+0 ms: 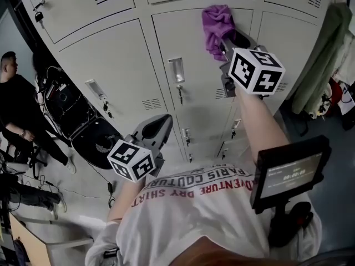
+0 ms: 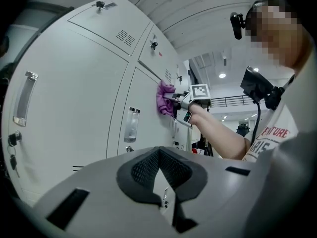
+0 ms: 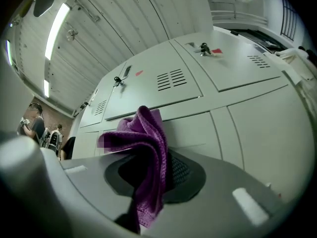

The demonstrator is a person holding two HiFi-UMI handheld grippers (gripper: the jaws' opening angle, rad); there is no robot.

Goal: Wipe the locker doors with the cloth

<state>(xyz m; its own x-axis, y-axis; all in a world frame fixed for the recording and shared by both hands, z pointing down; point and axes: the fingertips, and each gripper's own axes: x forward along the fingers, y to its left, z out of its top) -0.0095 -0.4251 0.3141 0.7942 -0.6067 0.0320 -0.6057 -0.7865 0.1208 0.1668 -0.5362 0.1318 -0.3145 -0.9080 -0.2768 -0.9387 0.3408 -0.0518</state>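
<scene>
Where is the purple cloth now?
The purple cloth is clamped in the right gripper, against the top of the middle locker door, upper centre of the head view.

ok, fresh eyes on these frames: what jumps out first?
The purple cloth at top centre, clamped in the right gripper and held against a grey locker door. Lower down, the left gripper hangs in front of the lockers with its jaws together and nothing between them. At the far left, a person in black sits beside the lockers.
</scene>
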